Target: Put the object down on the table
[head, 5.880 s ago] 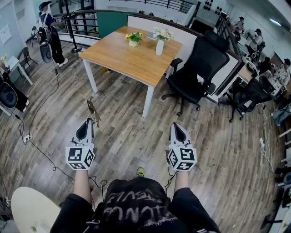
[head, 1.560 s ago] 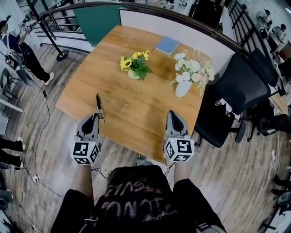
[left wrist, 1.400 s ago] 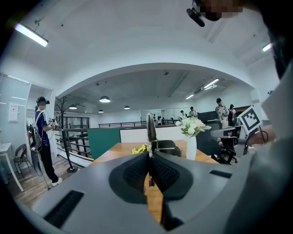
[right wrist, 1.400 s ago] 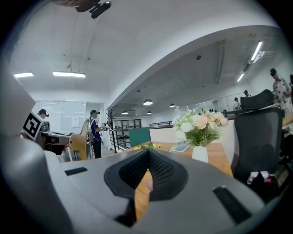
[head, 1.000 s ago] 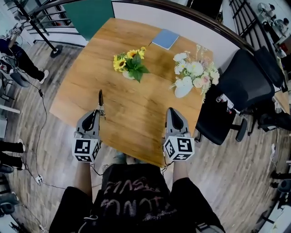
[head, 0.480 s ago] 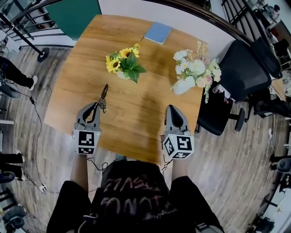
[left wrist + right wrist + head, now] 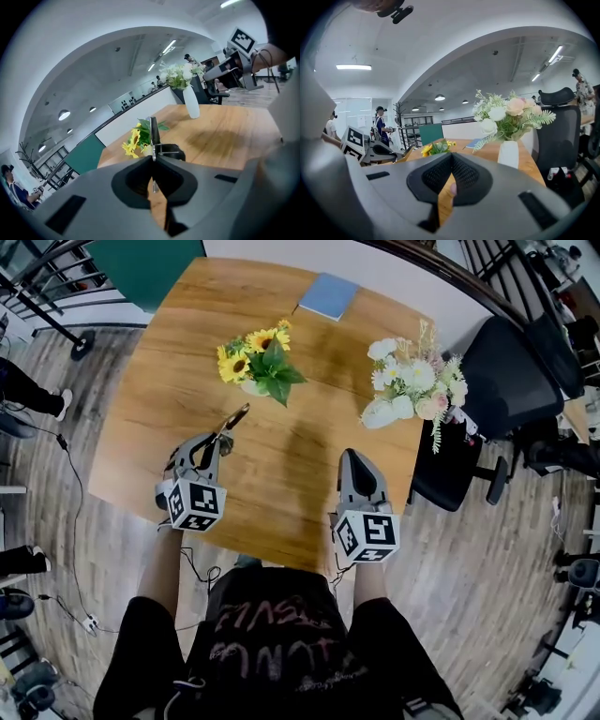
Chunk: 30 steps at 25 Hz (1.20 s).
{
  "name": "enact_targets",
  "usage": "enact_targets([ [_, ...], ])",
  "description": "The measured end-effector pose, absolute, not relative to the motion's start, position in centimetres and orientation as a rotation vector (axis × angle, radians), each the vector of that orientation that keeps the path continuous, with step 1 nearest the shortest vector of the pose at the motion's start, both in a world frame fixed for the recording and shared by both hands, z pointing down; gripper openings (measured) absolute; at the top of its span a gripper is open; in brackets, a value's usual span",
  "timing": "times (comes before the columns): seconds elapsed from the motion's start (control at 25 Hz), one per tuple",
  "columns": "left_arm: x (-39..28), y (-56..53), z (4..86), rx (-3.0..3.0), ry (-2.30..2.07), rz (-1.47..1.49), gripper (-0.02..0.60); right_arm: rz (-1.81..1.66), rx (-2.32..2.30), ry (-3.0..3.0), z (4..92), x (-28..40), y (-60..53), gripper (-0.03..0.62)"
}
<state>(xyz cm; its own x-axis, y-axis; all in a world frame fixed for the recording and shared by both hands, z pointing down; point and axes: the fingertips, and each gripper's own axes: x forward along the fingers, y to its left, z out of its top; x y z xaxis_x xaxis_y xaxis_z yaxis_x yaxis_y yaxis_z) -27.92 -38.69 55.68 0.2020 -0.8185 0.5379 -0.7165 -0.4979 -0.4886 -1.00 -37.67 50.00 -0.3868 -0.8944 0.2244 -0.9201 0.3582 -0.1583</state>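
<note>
Upright, white vase [image 7: 508, 153] with flowers [image 7: 506, 111]

A slim, flat, silvery metal utensil [image 7: 234, 418] juts from the left gripper's [image 7: 217, 440] closed jaws, seen edge-on there, slanting over the light wooden table [image 7: 281, 498].

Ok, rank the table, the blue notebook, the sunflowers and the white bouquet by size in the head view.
1. table
2. white bouquet
3. sunflowers, only a little smaller than the bouquet
4. blue notebook, smallest, though it lies farthest from the camera
</note>
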Motion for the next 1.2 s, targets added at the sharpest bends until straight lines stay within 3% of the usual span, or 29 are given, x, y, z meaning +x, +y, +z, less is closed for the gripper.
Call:
enact_targets([
  [0.64, -24.8, -42.6, 64.6, -2.163, 1.063, -1.537, 0.014, 0.466, 1.687, -2.449, 51.8, 0.3, -37.8, 0.005],
  [1.2, -23.1, -42.8, 69.2, -2.147, 0.887, -1.668, 0.025, 0.457, 1.694, -2.391, 52.3, 1.9, -37.6, 0.005],
])
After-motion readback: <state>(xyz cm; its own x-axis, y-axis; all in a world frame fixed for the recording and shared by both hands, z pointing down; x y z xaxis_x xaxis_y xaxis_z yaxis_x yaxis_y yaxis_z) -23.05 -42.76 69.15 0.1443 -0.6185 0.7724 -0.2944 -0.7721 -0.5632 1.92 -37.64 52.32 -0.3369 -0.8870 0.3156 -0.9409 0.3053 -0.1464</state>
